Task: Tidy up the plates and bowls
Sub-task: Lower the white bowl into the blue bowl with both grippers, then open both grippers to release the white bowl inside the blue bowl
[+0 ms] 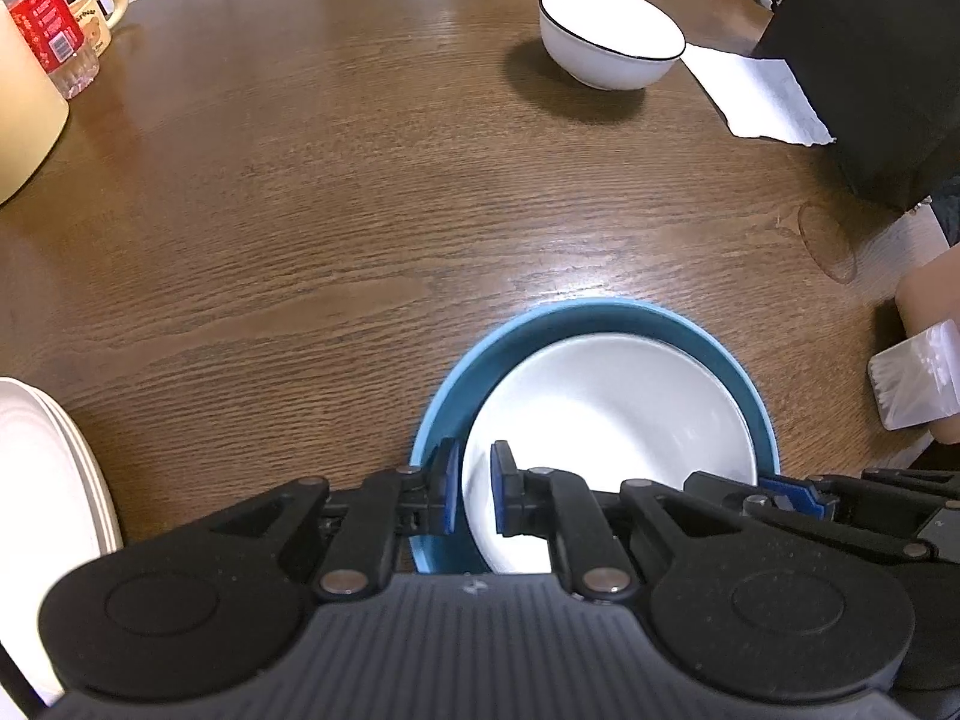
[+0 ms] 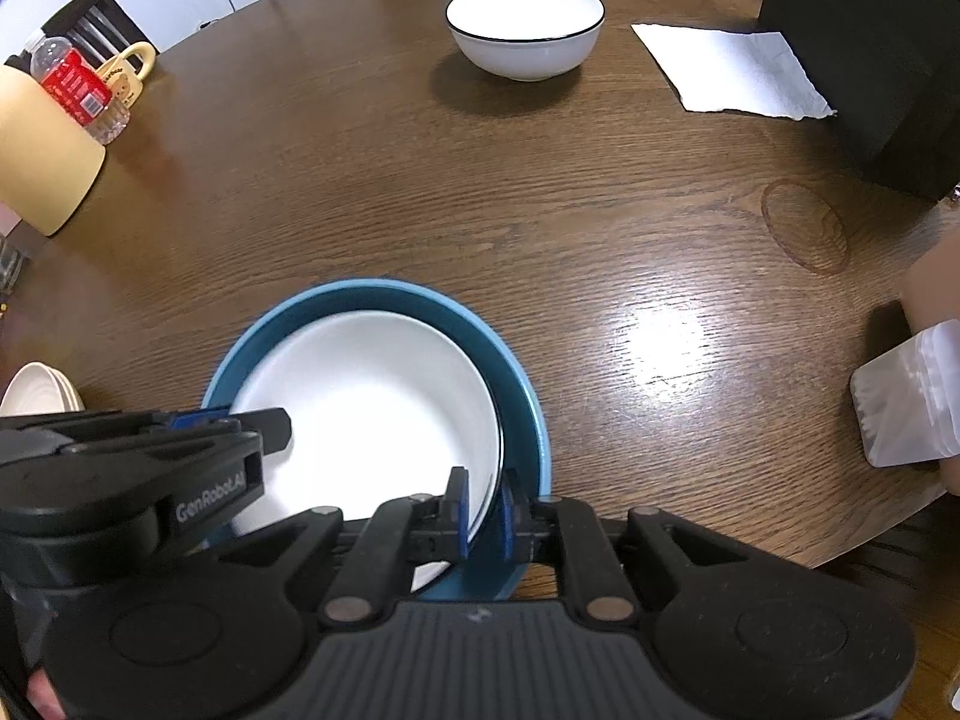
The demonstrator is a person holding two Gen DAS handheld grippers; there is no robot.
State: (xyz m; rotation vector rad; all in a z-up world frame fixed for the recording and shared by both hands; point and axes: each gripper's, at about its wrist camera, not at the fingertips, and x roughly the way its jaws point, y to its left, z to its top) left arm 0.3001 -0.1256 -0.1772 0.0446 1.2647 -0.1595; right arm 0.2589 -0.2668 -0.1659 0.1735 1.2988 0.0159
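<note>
A white bowl [image 1: 612, 414] [image 2: 372, 402] sits nested inside a wider blue bowl [image 1: 600, 312] [image 2: 384, 294] on the brown wooden table. My left gripper [image 1: 471, 495] is shut on the white bowl's left rim, one pad inside and one outside. My right gripper [image 2: 485, 516] is shut on its right rim, with the outer pad in the gap against the blue bowl. A second white bowl with a black rim [image 1: 606, 30] [image 2: 525, 24] stands alone at the far side. Cream plates [image 1: 42, 468] [image 2: 39, 387] are stacked at the near left.
A paper napkin [image 2: 732, 72] lies beside a black box [image 2: 870, 60] at the far right. A red-labelled water bottle [image 1: 45, 24], a mug [image 1: 99, 12] and a cream container [image 1: 18, 108] stand far left. A clear plastic box [image 2: 906, 396] sits at the right edge.
</note>
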